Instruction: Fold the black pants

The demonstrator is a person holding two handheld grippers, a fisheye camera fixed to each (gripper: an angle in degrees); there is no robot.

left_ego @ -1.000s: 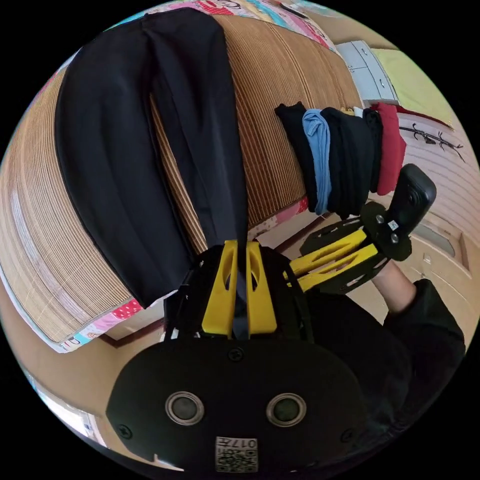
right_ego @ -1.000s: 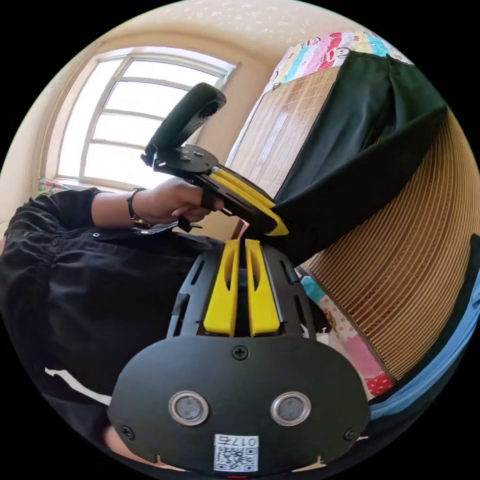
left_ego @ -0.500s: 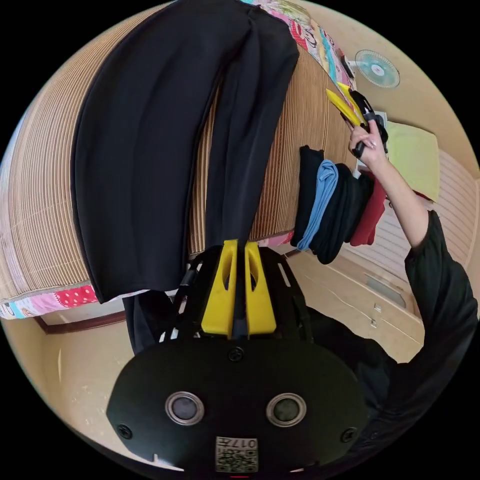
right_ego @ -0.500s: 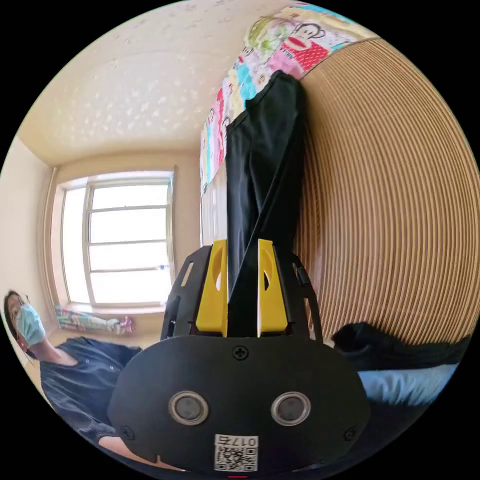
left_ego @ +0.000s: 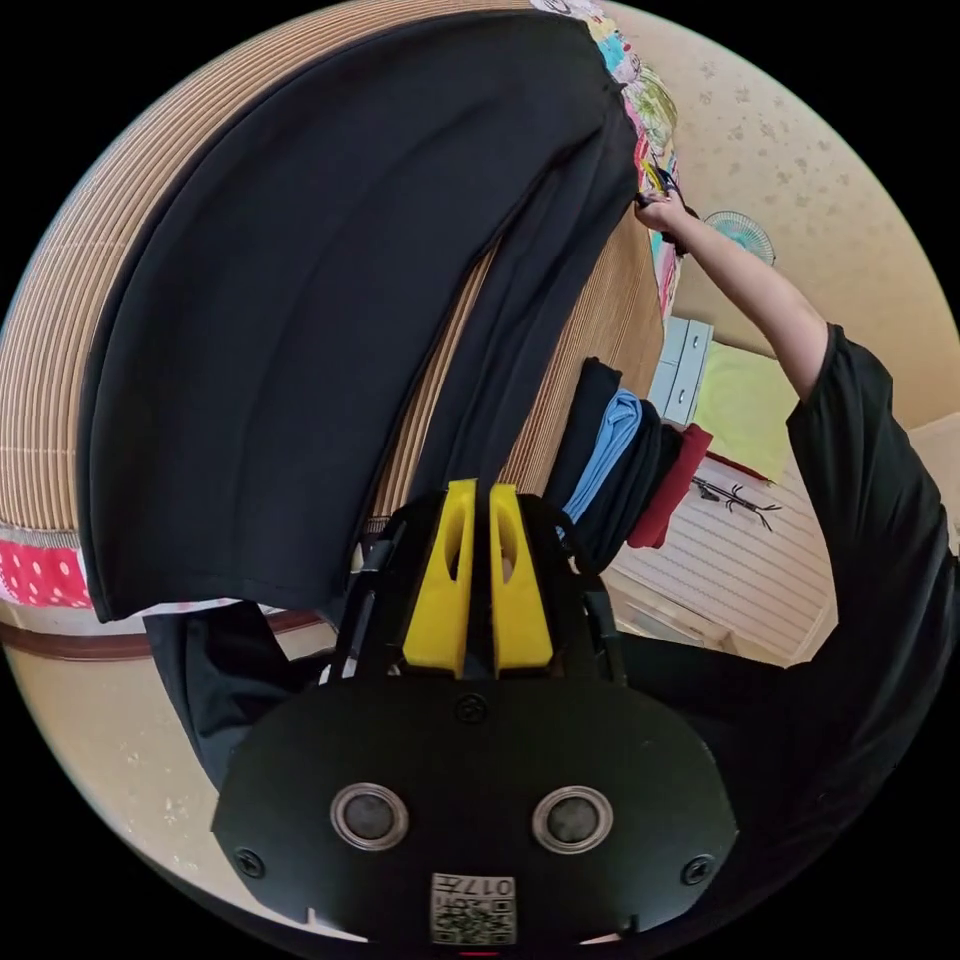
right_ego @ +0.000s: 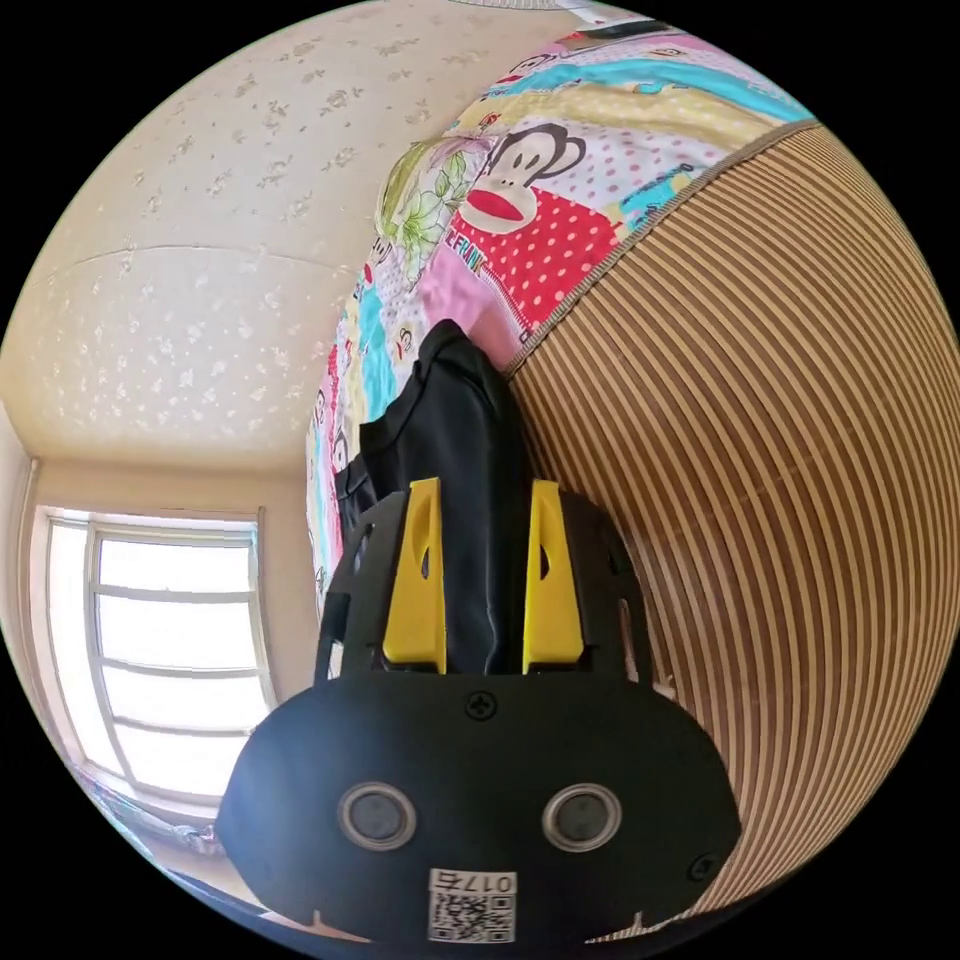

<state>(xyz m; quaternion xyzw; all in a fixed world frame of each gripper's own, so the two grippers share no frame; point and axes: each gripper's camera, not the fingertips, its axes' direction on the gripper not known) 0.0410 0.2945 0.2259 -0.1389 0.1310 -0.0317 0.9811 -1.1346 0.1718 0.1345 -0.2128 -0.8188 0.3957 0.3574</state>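
Note:
The black pants (left_ego: 300, 300) lie lengthwise on a striped bamboo mat (left_ego: 50, 400) on the bed. One leg end hangs over the near edge. My left gripper (left_ego: 477, 490) is shut on the other leg's hem at that edge. At the far end of the pants, a hand holds my right gripper (left_ego: 655, 195). In the right gripper view the right gripper (right_ego: 484, 492) has its jaws apart, and the bunched waist of the pants (right_ego: 465, 440) sits between them on the mat (right_ego: 760, 450).
A pile of folded clothes (left_ego: 620, 460), black, blue and red, sits on the mat's near edge right of the pants. A patterned quilt (right_ego: 530, 200) lies beyond the mat. The person's sleeve (left_ego: 880, 520) reaches across the pile. A window (right_ego: 170, 660) is on the wall.
The right gripper left its place beside the left one, travelled along the pants to the waist end, and its jaws spread around the fabric. The left gripper stayed shut on the hem.

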